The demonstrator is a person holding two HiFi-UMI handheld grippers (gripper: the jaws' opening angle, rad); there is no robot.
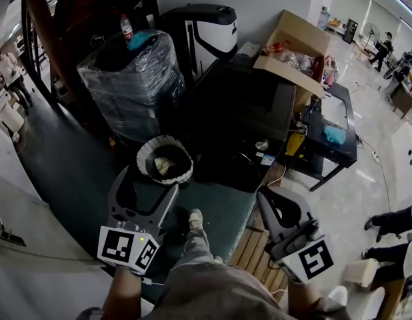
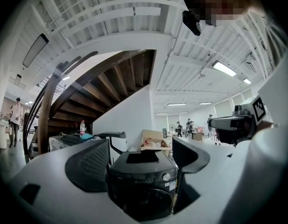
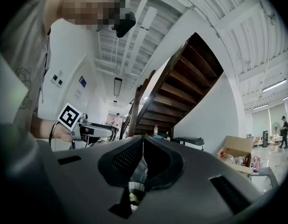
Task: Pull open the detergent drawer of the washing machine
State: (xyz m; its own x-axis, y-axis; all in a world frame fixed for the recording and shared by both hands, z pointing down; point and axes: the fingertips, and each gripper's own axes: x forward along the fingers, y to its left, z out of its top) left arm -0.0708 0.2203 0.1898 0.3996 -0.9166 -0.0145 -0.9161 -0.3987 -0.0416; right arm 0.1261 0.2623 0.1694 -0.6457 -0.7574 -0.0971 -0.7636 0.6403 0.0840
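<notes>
I hold my left tool (image 1: 147, 181) with jaws wide apart and my right tool (image 1: 266, 199) with jaws together and empty, both well short of the black washing machine (image 1: 246, 112) standing ahead, its detergent drawer too dark to pick out.

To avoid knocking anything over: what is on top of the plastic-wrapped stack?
A bottle and a blue cloth rest there. What the stack holds is covered by its wrap.
</notes>
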